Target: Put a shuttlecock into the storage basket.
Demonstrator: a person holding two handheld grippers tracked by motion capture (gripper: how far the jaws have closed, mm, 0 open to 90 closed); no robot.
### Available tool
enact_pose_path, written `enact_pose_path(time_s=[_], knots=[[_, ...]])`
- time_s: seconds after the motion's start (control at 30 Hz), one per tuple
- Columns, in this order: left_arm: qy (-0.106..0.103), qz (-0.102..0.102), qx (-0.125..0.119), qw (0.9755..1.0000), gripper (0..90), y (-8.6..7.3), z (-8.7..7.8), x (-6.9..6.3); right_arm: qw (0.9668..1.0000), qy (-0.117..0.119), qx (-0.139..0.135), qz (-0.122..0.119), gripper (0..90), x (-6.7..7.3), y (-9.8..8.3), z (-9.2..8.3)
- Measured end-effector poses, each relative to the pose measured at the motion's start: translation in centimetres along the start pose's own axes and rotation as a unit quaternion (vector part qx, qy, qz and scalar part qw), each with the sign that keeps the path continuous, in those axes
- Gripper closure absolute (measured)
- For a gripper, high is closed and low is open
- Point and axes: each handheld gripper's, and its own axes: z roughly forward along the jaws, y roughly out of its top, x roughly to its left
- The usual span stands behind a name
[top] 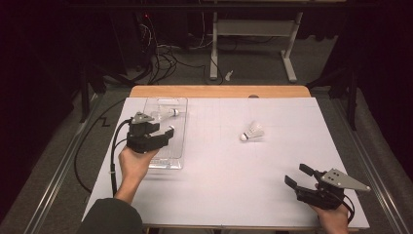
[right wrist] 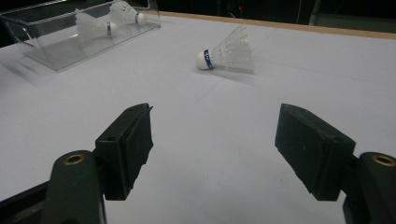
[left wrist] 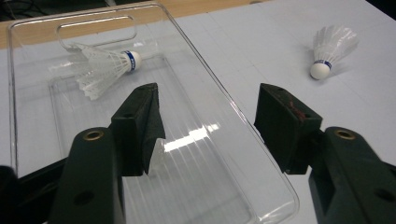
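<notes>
Left gripper (top: 163, 130), at the left of the high view, hovers over a clear plastic tray (top: 181, 103) with its jaws spread wide and nothing between them. Inside the tray, toward its upper end, one shuttlecock (left wrist: 105, 67) lies on its side, cork pointing right in the left gripper view. A second shuttlecock (top: 252, 131) lies on the white table sheet (top: 234, 185) right of centre, well apart from the tray. At the lower right, the right gripper (top: 299, 175) is also wide open and empty.
</notes>
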Motion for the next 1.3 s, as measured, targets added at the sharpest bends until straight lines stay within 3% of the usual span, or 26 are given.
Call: enact_pose_path(time_s=[1.3], knots=[[-0.022, 0.006, -0.050, 0.9985, 38.7, -3.6, -2.9, -1.0, 1.0000, -0.003, -0.001, 0.001, 27.7, 0.0, 0.0, 0.0]])
